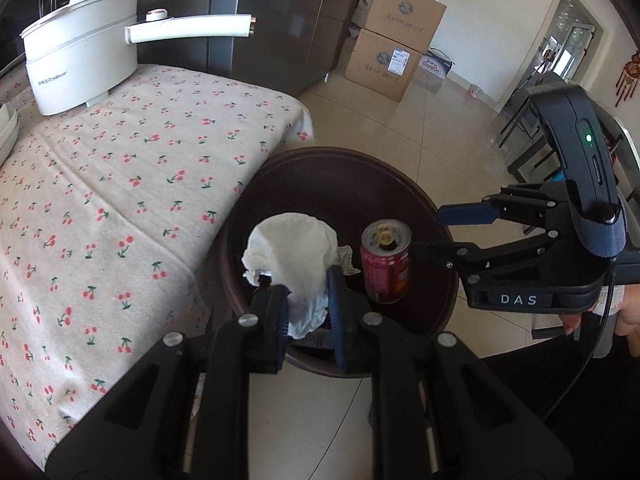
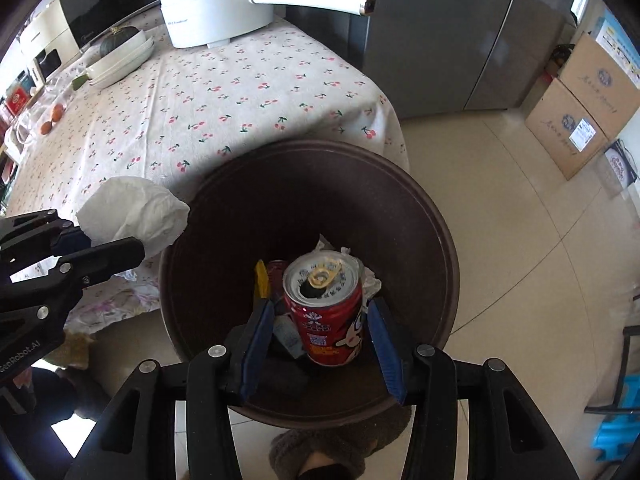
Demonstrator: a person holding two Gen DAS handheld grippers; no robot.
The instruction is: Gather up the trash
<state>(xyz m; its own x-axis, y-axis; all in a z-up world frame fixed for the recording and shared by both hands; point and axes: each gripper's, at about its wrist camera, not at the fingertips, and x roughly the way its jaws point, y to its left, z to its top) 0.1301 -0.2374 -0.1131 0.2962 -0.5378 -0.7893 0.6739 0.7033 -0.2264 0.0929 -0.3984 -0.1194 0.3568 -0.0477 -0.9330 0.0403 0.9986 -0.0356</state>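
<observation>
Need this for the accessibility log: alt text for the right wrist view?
The right hand-held gripper is open around a red can over a dark brown bin. At left, the left hand-held gripper pinches a white tissue beside a cherry-print tablecloth.

Your left wrist camera looks steeply down along its fingers (image 1: 280,312), close above the brown bin (image 1: 400,184) beside the bench (image 1: 120,200). Your right wrist camera looks down more steeply, nearer the bin's mouth. Both views share the bin, the bench and the white pot (image 2: 216,4).
</observation>
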